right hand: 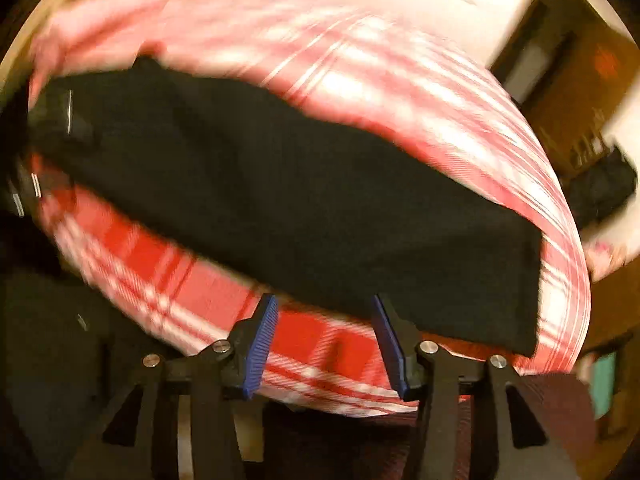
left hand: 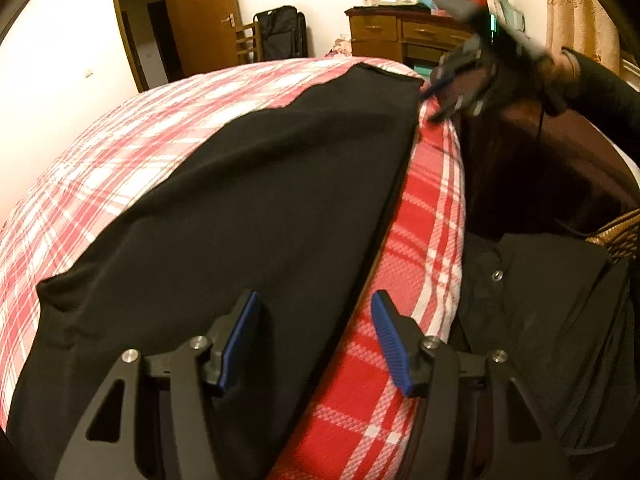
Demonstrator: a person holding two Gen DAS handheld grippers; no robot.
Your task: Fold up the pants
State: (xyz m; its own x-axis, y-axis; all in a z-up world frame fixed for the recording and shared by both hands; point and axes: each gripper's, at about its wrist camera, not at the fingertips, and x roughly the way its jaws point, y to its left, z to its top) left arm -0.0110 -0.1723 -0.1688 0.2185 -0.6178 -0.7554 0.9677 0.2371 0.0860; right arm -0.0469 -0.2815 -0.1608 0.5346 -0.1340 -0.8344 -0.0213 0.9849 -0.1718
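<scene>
A pair of black fabric pants [left hand: 240, 208] lies flat in a long strip on a bed covered by a red-and-white plaid sheet [left hand: 120, 144], close to the bed's near edge. The left gripper [left hand: 316, 340] hovers over the near end, blue-padded fingers [left hand: 390, 340] spread and empty. The right gripper [right hand: 324, 340], blurred, is at the far end, its fingers spread, holding nothing. A wooden dresser [left hand: 384, 36] stands beyond.

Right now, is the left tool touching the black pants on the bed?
Cannot tell. In the left wrist view the left tool is open over the near edge of the black pants, its fingers overlapping the fabric, but no contact or gap shows plainly.
</scene>
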